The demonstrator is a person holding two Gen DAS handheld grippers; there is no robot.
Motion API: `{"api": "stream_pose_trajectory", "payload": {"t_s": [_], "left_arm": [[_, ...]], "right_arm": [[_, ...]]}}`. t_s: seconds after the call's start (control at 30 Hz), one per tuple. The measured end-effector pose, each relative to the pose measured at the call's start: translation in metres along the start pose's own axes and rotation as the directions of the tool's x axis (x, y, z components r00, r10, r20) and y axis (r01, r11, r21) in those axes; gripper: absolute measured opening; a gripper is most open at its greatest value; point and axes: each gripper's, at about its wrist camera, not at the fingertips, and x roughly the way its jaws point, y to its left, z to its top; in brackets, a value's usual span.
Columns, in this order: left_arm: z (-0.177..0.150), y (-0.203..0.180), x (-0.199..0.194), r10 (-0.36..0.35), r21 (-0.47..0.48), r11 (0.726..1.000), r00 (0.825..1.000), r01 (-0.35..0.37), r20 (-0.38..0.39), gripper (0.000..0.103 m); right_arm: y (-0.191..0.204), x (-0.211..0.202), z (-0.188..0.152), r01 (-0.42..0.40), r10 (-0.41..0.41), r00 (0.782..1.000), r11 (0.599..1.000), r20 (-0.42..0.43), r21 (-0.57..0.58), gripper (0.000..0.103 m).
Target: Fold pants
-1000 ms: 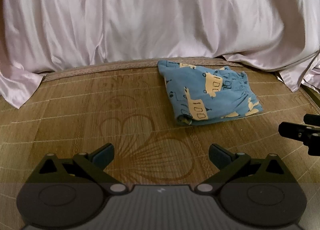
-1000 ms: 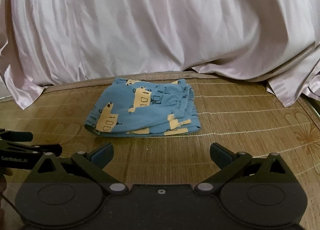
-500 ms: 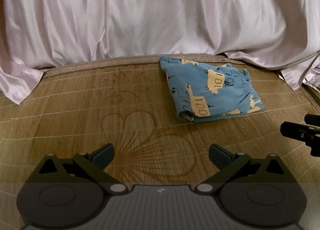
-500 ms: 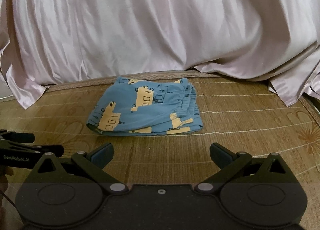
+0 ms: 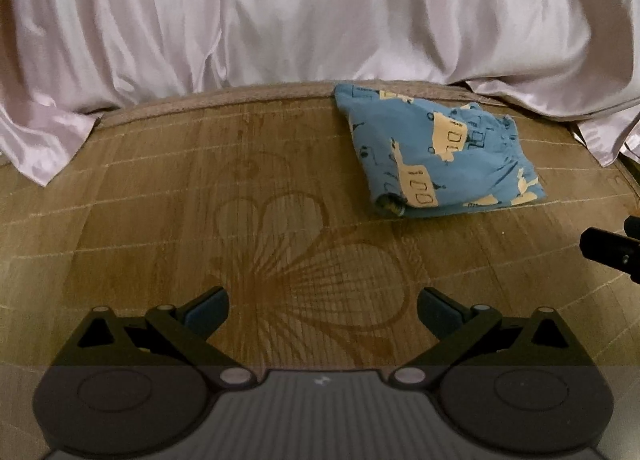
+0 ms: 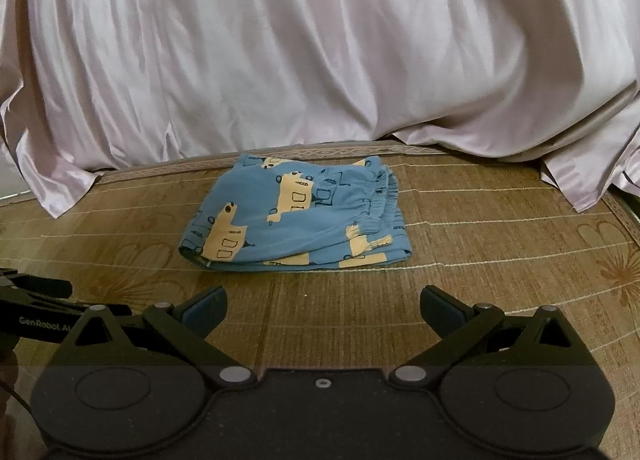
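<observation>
Nearest in each wrist view is that camera's own claw. The left claw [image 5: 322, 310] has its fingers spread wide with nothing between them, hovering over a flower pattern on the woven mat [image 5: 160, 220]. The right claw [image 6: 323, 310] is spread wide too and holds nothing, with bare mat under it. Beyond them, the pants [image 6: 298, 216] lie folded into a compact blue bundle with yellow vehicle prints, flat on the mat near its far edge, apart from both claws. They sit straight ahead of the right claw and ahead to the right of the left one. Behind the pants hangs a pale, shiny sheet [image 6: 320, 52] in folds, its hem resting on the mat.
</observation>
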Motion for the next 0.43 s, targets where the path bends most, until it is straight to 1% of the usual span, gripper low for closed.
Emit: {"api": "stream_pose_trajectory", "payload": {"t_s": [0.1,0.2,0.43], "left_arm": [[-0.0007,0.0016,0.0007,-0.005,-0.013,1.000,1.000,0.005,-0.012,0.103],[-0.0011,0.0011,-0.0001,-0.004,-0.002,1.000,1.000,0.004,-0.014,0.103],[-0.0019,-0.0022,-0.0041,-0.019,0.029,0.999,1.000,0.019,0.006,0.103]], "right_arm": [[0.0001,0.0000,-0.0005,-0.003,0.003,1.000,1.000,-0.003,0.000,0.102],[0.0011,-0.0004,-0.0010,-0.004,0.004,1.000,1.000,-0.002,-0.003,0.102],[0.0034,-0.0004,-0.0009,-0.005,0.005,1.000,1.000,0.001,-0.006,0.102]]}}
